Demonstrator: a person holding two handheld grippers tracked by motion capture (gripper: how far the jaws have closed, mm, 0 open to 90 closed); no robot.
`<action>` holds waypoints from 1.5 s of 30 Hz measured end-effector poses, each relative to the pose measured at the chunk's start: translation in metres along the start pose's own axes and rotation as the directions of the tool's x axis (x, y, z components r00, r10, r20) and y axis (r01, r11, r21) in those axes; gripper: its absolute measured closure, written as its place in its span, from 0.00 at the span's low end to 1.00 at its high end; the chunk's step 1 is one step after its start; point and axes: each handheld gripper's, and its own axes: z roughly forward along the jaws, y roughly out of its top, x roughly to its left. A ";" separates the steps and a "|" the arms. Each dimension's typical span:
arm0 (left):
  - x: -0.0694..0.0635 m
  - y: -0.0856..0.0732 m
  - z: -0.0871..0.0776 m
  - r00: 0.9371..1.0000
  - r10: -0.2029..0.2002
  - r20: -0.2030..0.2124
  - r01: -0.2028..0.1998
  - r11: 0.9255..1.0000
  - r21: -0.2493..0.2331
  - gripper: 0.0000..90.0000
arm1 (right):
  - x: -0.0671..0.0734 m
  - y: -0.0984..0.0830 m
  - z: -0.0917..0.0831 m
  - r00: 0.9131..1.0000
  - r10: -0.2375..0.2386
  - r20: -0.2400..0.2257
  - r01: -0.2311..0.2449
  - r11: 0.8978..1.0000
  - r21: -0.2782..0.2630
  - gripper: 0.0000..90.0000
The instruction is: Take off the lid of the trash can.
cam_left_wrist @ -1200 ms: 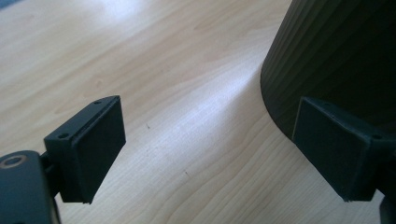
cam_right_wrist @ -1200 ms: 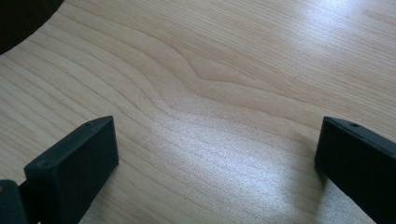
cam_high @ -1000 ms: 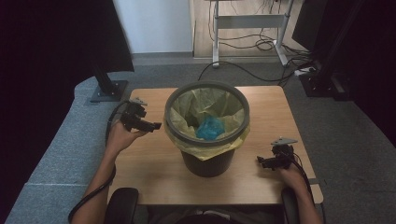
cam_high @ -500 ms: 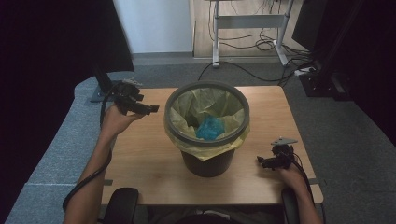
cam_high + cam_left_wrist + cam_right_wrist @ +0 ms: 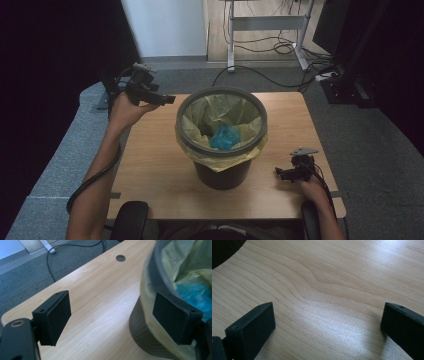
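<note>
Fingers [image 5: 53, 317] unmarked, bin [image 5: 222, 172] unlabelled, no writing

High view looks down from above the table [image 5: 155, 170] — claw views sit close, sharing its wood.

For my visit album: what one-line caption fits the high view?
A person's open left gripper is raised beside a yellow-lined bin holding blue trash; the right gripper sits low over the table.

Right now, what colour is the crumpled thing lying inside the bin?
Blue. The crumpled thing lies in the yellow-lined bin, seen best in the high view.
</note>
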 end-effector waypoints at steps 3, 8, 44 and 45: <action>-0.005 0.010 0.001 1.000 0.012 0.013 -0.012 1.000 0.010 0.17 | 0.000 0.000 0.000 1.000 0.000 0.000 0.000 1.000 0.000 0.00; -0.014 0.024 0.007 0.999 0.030 0.032 -0.030 0.999 0.012 0.27 | 0.000 0.000 0.000 1.000 0.000 0.000 0.000 1.000 0.000 0.00; -0.039 0.046 0.044 0.992 0.021 0.125 -0.031 0.996 0.082 0.87 | 0.000 0.000 0.000 1.000 0.001 -0.002 -0.001 1.000 0.001 0.00; -0.039 0.046 0.043 0.992 0.017 0.126 -0.027 0.997 0.079 0.87 | 0.000 0.000 0.000 1.000 0.001 -0.002 -0.001 1.000 0.001 0.00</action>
